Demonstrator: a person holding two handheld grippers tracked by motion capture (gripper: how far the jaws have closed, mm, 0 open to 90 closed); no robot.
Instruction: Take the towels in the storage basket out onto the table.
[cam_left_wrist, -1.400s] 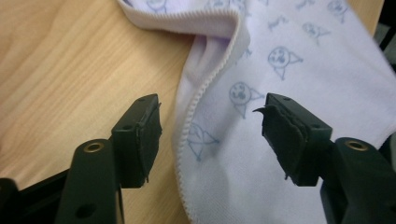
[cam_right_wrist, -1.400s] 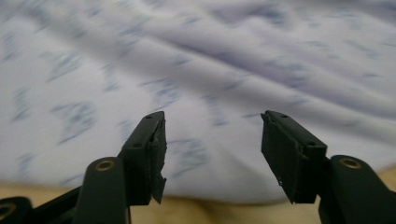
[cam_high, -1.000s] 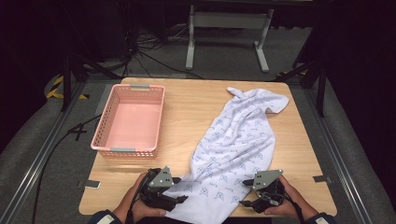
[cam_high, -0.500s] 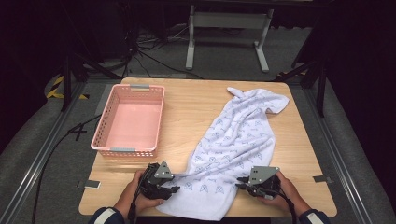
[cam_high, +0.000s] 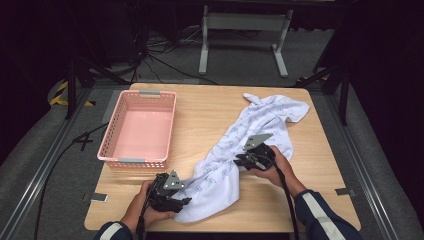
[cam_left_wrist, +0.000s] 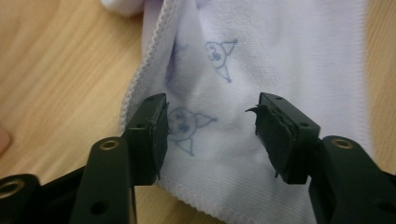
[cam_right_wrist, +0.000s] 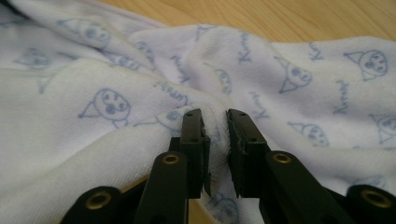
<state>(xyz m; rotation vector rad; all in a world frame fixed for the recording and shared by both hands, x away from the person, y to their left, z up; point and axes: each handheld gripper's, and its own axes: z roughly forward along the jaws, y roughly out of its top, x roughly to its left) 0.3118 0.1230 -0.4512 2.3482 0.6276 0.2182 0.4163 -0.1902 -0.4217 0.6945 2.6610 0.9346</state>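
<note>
R gripper pinches fold of white printed terry towel; L gripper jaws just widened, astride towel corner.

High view: table evenly lit from above, surroundings near black at left and right edges, floor dim. Shadows soft and short. No glare, overall slightly soft. Left gripper view: towel reasonably sharp mid-frame, black jaws at bottom blurred. Right gripper view: bright, upper background soft, jaws crisp.

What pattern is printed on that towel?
The towel is white with small blue cartoon faces in pointed hats and bits of lettering, clearest in the right gripper view.
</note>
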